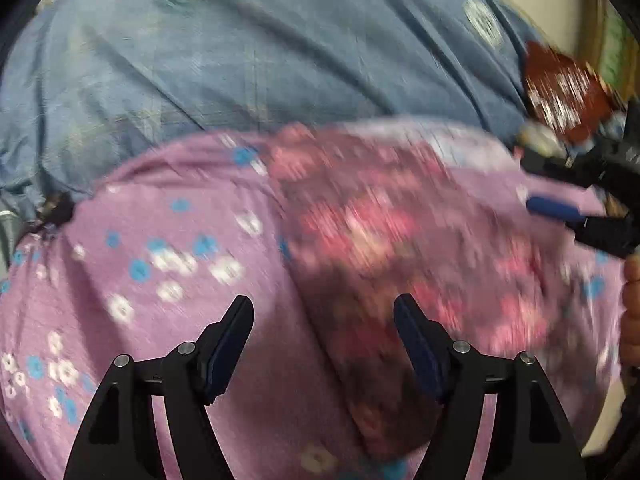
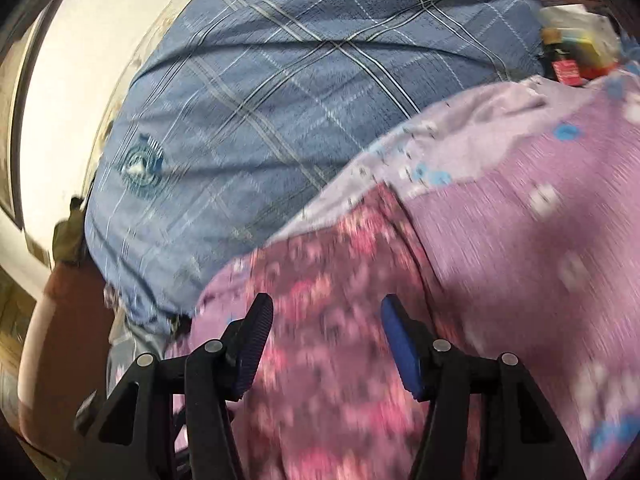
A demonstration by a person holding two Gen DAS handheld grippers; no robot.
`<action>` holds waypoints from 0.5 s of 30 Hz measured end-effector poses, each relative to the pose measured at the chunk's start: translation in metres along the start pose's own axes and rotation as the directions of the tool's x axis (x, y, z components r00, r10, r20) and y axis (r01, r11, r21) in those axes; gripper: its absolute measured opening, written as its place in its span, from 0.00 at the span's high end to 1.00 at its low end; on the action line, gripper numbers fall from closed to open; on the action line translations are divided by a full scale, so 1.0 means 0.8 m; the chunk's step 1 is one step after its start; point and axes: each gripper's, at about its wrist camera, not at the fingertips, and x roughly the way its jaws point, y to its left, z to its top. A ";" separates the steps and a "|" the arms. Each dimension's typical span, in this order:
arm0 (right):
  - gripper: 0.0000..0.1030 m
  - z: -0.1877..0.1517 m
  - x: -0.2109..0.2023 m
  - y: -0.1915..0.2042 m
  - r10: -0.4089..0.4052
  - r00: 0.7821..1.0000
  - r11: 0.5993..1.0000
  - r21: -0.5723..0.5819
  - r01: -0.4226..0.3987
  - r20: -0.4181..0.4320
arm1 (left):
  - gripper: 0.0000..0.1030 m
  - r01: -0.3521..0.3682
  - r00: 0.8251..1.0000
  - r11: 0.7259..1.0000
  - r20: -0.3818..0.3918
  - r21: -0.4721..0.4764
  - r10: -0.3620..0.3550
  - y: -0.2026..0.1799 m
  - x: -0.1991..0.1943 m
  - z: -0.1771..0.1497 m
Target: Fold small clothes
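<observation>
A small purple garment (image 1: 168,240) with white and blue flowers and a pink-flowered panel (image 1: 372,240) lies on a blue checked bedsheet (image 1: 240,60). My left gripper (image 1: 324,312) is open just above the garment, holding nothing. My right gripper (image 2: 326,312) is open over the pink panel (image 2: 320,272), holding nothing. The right gripper also shows in the left wrist view (image 1: 568,200) at the garment's right edge. A paler lilac part of the garment (image 2: 460,128) shows at its far edge. Both views are blurred.
The blue bedsheet (image 2: 260,100) covers the bed behind the garment. A dark red patterned item (image 1: 560,84) and small cluttered objects (image 2: 576,52) lie at the far side. A pale wall (image 2: 80,80) and a brown-clad figure (image 2: 68,300) show on the left.
</observation>
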 end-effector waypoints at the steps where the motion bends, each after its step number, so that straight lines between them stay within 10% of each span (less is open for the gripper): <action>1: 0.56 -0.009 -0.004 -0.003 0.014 1.000 1.000 0.003 -0.014 -0.017 | 0.29 0.006 0.999 1.000 -0.041 0.026 -0.005 -0.006 0.008 -0.007; 4: 0.70 -0.047 0.007 -0.027 -0.134 0.988 0.991 0.020 0.136 -0.080 | 0.25 -0.019 1.000 0.998 -0.018 0.065 0.020 -0.014 0.010 -0.022; 6: 1.00 -0.054 0.022 -0.046 -0.183 0.976 0.981 0.048 0.190 -0.120 | 0.26 0.012 0.999 0.999 -0.034 0.040 -0.011 -0.010 0.002 -0.017; 15: 0.81 -0.026 -0.019 -0.036 -0.098 0.993 0.994 0.046 0.095 0.066 | 0.28 0.056 0.986 0.988 0.166 -0.147 -0.031 0.047 -0.037 0.007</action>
